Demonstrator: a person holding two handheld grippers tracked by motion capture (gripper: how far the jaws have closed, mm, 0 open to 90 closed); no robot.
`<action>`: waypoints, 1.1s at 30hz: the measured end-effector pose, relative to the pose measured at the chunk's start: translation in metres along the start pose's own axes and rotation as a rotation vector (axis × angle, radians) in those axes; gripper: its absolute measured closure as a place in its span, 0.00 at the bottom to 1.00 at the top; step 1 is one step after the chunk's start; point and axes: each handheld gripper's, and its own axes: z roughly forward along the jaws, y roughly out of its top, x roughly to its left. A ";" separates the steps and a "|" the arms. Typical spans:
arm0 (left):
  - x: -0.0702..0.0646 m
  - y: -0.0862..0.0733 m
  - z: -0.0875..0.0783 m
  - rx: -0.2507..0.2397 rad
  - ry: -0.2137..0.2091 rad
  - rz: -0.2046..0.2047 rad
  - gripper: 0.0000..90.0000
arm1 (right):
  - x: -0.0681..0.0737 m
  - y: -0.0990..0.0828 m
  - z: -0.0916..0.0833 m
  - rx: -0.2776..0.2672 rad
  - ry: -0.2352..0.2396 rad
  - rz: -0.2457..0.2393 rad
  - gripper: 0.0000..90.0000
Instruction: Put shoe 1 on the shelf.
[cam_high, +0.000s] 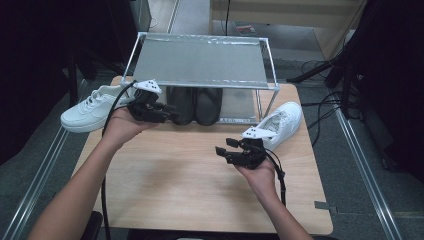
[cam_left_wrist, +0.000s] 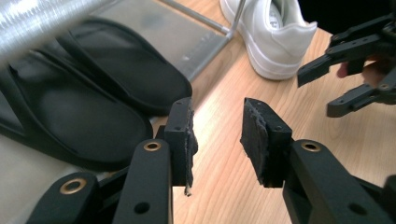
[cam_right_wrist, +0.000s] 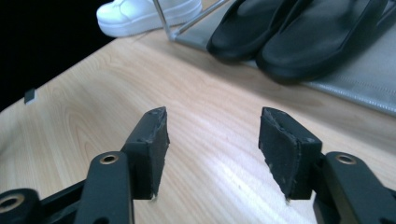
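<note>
Both grippers, left gripper (cam_high: 172, 113) and right gripper (cam_high: 223, 148), gape empty, while the rack's top shelf (cam_high: 200, 62) at centre frame hides the black slippers' (cam_high: 195, 104) far ends, seen fuller in the right gripper view.

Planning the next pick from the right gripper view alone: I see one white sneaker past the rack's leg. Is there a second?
Observer: Yes, a second white lace-up sneaker lies on the wooden table, to the right of the right gripper.
Operator: Is the rack's top shelf free?
Observer: The grey metal rack has a bare top shelf.
Operator: And the left gripper?
Observer: The left gripper is open and empty, beside the black rubber slippers.
</note>
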 end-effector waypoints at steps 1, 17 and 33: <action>0.000 -0.002 0.001 -0.003 -0.001 -0.005 0.69 | 0.001 -0.001 -0.001 0.000 -0.005 -0.006 0.45; 0.000 -0.050 0.001 0.004 -0.004 -0.054 0.49 | 0.002 -0.014 -0.025 -0.046 -0.031 -0.040 0.24; 0.023 -0.078 -0.025 -0.019 0.069 -0.102 0.48 | -0.023 -0.008 -0.039 0.035 -0.021 -0.040 0.60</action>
